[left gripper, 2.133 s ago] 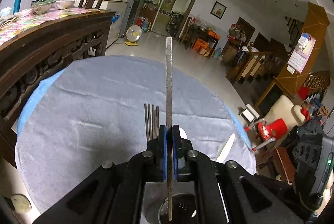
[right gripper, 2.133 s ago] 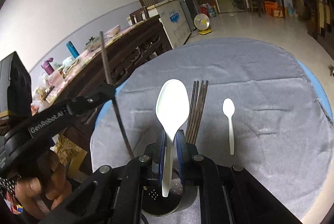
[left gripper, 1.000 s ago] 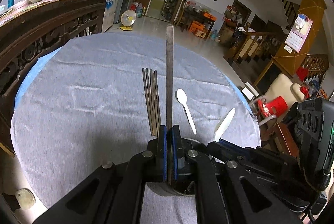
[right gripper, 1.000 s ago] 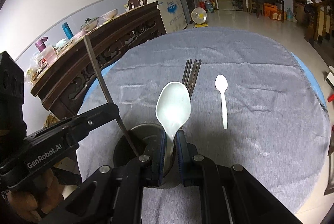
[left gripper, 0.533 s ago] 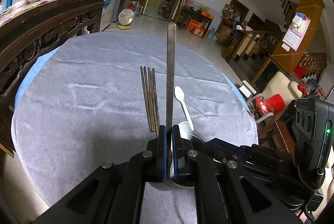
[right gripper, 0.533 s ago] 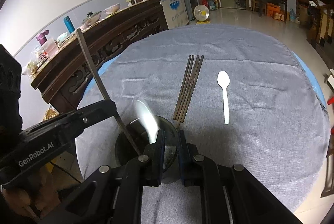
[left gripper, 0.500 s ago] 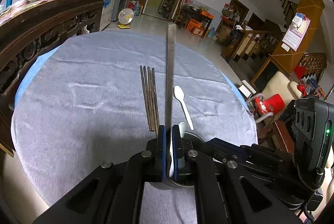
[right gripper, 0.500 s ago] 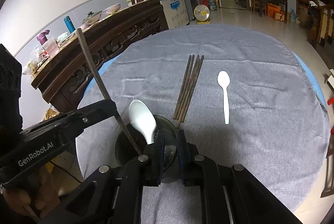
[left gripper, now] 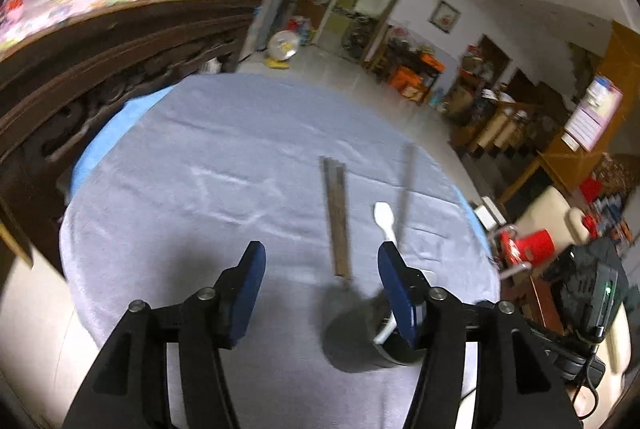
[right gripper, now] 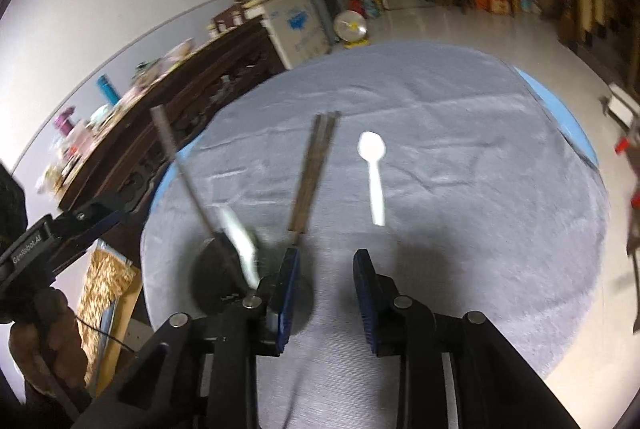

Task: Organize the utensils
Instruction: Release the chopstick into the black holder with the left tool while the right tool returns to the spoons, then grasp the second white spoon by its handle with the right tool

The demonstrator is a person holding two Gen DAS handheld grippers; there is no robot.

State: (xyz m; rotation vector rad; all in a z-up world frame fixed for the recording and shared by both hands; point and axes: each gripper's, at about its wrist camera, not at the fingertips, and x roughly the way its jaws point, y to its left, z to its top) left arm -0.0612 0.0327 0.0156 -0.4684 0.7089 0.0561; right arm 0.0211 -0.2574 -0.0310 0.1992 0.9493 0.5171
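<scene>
A dark metal utensil cup (right gripper: 218, 281) stands at the near side of the grey cloth (right gripper: 460, 133). A long metal stick (right gripper: 180, 173) and a large white spoon (right gripper: 240, 241) lean inside it. My left gripper (left gripper: 322, 269) hangs to the left of the cup (left gripper: 368, 329), its jaws opening with nothing between them. To the cup's right, my right gripper (right gripper: 326, 281) is also opening and empty. Several dark chopsticks (right gripper: 314, 181) lie bundled on the cloth past the cup, with a small white spoon (right gripper: 374, 177) beside them on the right.
The cloth covers a round table with a blue rim (right gripper: 568, 117). A dark carved sideboard (left gripper: 100, 69) stands close on the left, cluttered on top. A red stool (left gripper: 532, 249) and chairs stand off the table's right edge. A hand (right gripper: 44, 333) holds the left gripper.
Both grippers have let go and opened. The metal stick and the large white spoon now rest in the cup. The left gripper has moved left of the cup, the right gripper to its right.
</scene>
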